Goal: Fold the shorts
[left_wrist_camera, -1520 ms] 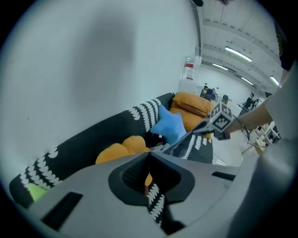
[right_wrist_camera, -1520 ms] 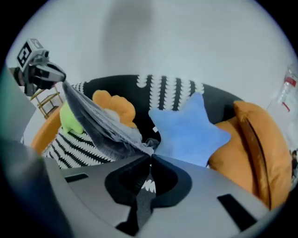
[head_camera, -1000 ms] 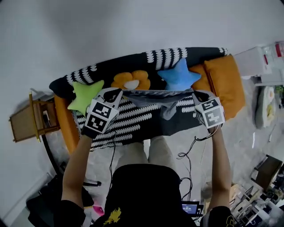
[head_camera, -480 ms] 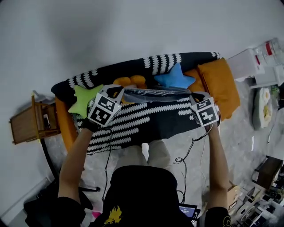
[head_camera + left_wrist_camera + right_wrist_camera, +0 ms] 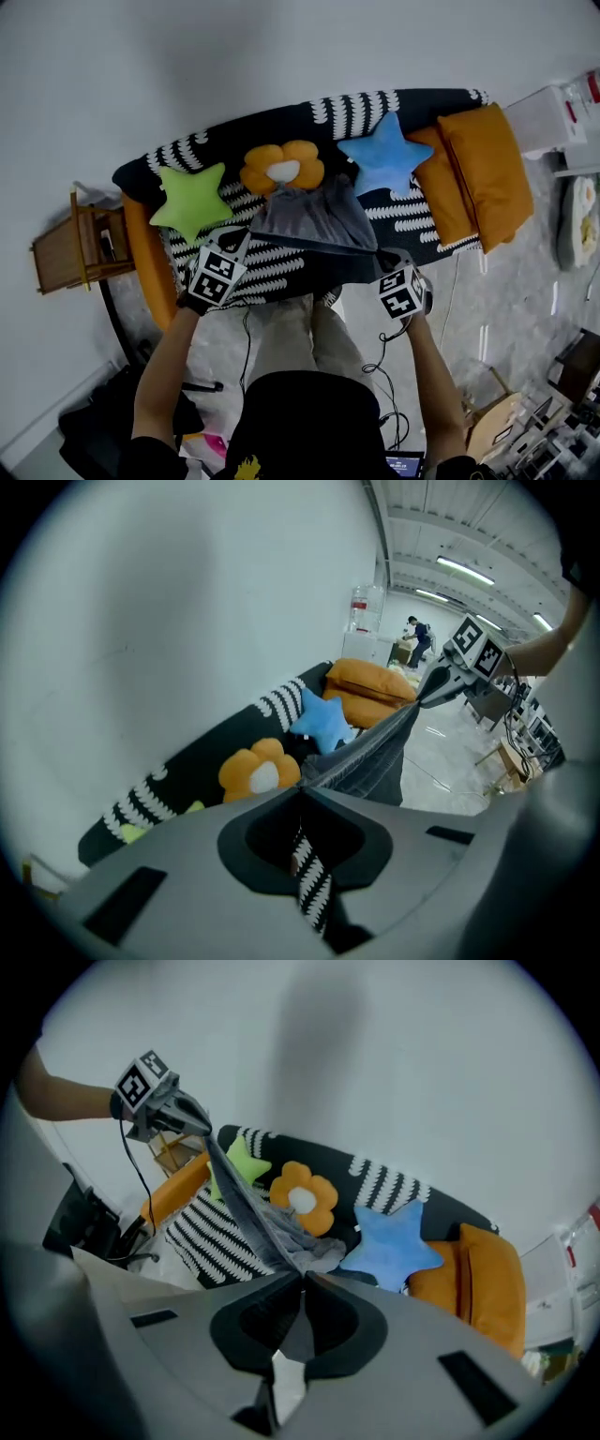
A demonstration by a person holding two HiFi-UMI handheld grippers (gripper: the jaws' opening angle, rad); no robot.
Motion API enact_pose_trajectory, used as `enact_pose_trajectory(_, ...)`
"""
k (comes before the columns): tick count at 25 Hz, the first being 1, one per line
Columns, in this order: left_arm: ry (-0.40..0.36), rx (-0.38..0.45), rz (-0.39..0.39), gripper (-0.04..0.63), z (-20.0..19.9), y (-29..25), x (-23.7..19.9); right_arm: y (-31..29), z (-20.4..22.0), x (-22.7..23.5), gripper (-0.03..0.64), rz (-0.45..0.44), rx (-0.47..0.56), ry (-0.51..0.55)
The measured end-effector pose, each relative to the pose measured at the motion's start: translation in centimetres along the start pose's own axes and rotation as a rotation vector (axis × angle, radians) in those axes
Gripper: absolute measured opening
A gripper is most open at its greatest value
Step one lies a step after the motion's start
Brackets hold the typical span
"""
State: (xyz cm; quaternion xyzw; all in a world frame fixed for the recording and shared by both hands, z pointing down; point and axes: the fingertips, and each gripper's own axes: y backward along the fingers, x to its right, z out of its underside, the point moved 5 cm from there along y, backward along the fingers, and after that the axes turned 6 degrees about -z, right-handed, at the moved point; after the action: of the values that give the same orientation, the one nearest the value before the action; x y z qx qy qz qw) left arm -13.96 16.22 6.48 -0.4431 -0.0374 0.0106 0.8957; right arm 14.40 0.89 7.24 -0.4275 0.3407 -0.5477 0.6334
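The grey shorts (image 5: 309, 220) lie on the striped sofa seat, below the flower pillow, with their near edge stretched between my two grippers. My left gripper (image 5: 241, 242) is shut on the near left corner and my right gripper (image 5: 380, 258) is shut on the near right corner. In the left gripper view the cloth (image 5: 375, 757) runs taut from my shut left gripper (image 5: 302, 785) to the far right gripper (image 5: 441, 679). A striped strip shows in the hollow behind those jaws. In the right gripper view the cloth (image 5: 258, 1218) leads from my right gripper (image 5: 302, 1279) to the left gripper (image 5: 197, 1124).
On the sofa (image 5: 281, 127) sit a green star pillow (image 5: 190, 200), an orange flower pillow (image 5: 281, 169), a blue star pillow (image 5: 382, 157) and orange cushions (image 5: 483, 173). A wooden side table (image 5: 70, 253) stands at the left. Cables (image 5: 380, 347) trail on the floor by my legs.
Both grippers have come down and toward me with the shorts' edge. The shorts, earlier held taut in front of the pillows, now lie on the seat. The right gripper has moved inward.
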Motion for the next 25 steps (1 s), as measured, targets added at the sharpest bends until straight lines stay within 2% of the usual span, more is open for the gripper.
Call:
enact_pose_trajectory(4, 0.075, -0.103, 0.020, 0.014, 8.3, -2.3, 3.2, -5.3, 6.1, -4.6, 0.032, -0.077, -0.077, -0.006)
enact_pose_trajectory(8, 0.101, -0.192, 0.035, 0.015, 15.8, -2.9, 5.4, -9.0, 10.7, -10.3, 0.032, -0.130, -0.144, -0.034)
enact_pose_trajectory(14, 0.123, -0.254, 0.015, 0.015, 25.2, -3.5, 5.7, -13.4, 13.5, -18.1, 0.032, -0.168, -0.168, -0.142)
enact_pose_trajectory(19, 0.161, -0.247, -0.042, 0.015, 31.5, -5.0, 1.8, -19.4, 13.5, -24.9, 0.034, -0.221, -0.163, -0.209)
enact_pose_trajectory(22, 0.198, -0.243, -0.083, 0.017, 35.7, -5.5, -1.6, -22.7, 12.5, -30.2, 0.034, -0.262, -0.160, -0.169)
enact_pose_trajectory(25, 0.198, -0.233, -0.127, 0.017, 39.3, -6.6, -5.2, -26.4, 11.2, -35.0, 0.035, -0.292, -0.144, -0.114)
